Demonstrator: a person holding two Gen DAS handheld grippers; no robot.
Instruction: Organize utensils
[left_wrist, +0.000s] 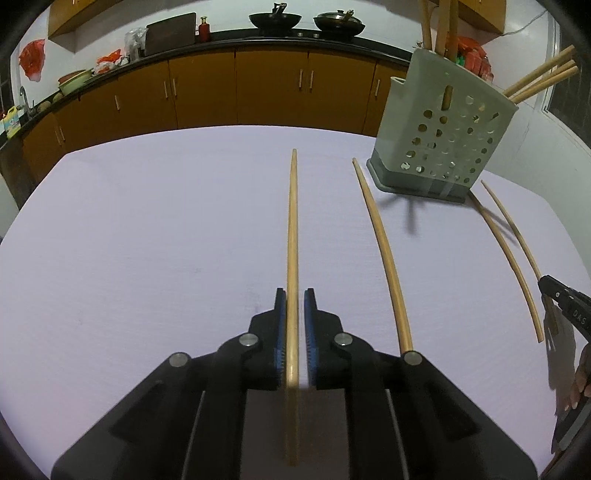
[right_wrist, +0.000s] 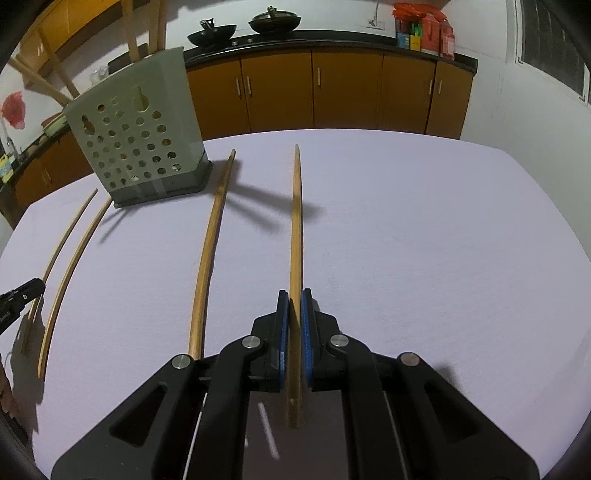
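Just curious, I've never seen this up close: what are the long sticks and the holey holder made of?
The sticks look like bare wood or bamboo: pale tan, matte, faintly grained. The holder looks like moulded plastic: smooth, pale grey-green, with punched round holes and a darker grey base.

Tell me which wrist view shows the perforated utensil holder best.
The right wrist view: the utensil holder stands nearer, its holed face and dark base in full view. The left wrist view shows the same utensil holder farther off at the upper right, whole too, with chopsticks sticking out of its top.
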